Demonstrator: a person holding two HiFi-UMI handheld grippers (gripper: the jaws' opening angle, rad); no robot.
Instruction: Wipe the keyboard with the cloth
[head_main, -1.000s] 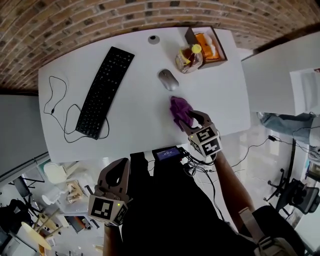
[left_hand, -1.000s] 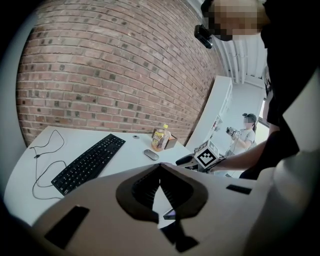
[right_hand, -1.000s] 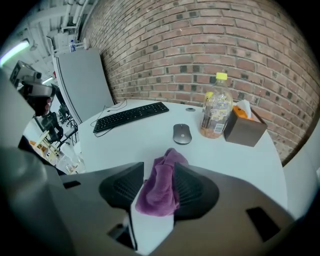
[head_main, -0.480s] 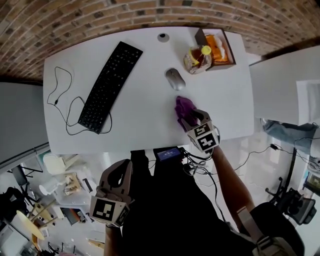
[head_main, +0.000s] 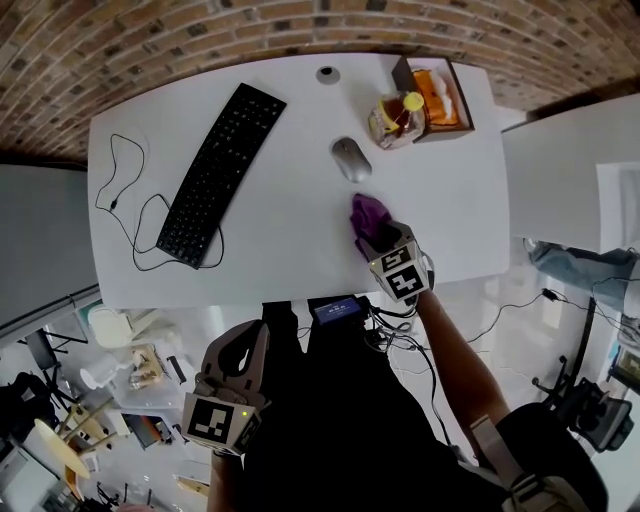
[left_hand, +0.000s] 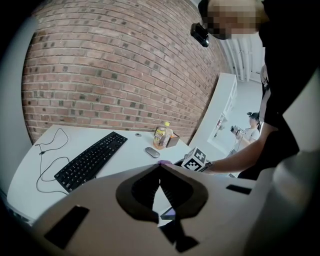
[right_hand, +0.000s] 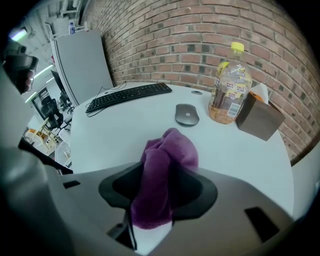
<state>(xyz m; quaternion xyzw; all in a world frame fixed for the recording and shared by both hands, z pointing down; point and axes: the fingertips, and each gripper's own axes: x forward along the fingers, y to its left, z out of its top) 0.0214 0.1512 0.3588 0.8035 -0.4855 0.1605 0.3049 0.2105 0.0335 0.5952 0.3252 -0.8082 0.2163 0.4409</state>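
Starting with the head view, where is the cloth?
— The purple cloth (head_main: 367, 215) lies bunched on the white table (head_main: 290, 250), on the right and close to its near edge, with the right gripper (head_main: 380, 238) tipped down over it. The keyboard (head_main: 215, 175) is well apart on the far left, lying at a slant. A mouse (head_main: 351, 158) sits just beyond the cloth.

And the left gripper?
— The left gripper (head_main: 246, 335) hangs off the table's near edge. Its own view shows the jaws together with nothing in them (the keyboard is far ahead on the left there).

What does the right gripper view give?
— Jaws wide apart, the cloth (right_hand: 165, 175) standing between them. I judge the pads are not clamping it yet.

What could go wrong?
— Closing on the top fold alone could let the cloth slip free on the carry to the keyboard. Pressing down too steeply could jam the jaw tips on the table. A trailing corner might also nudge the mouse. The bottle (right_hand: 227, 95) and box (right_hand: 260, 120) stand farther right and are less exposed.
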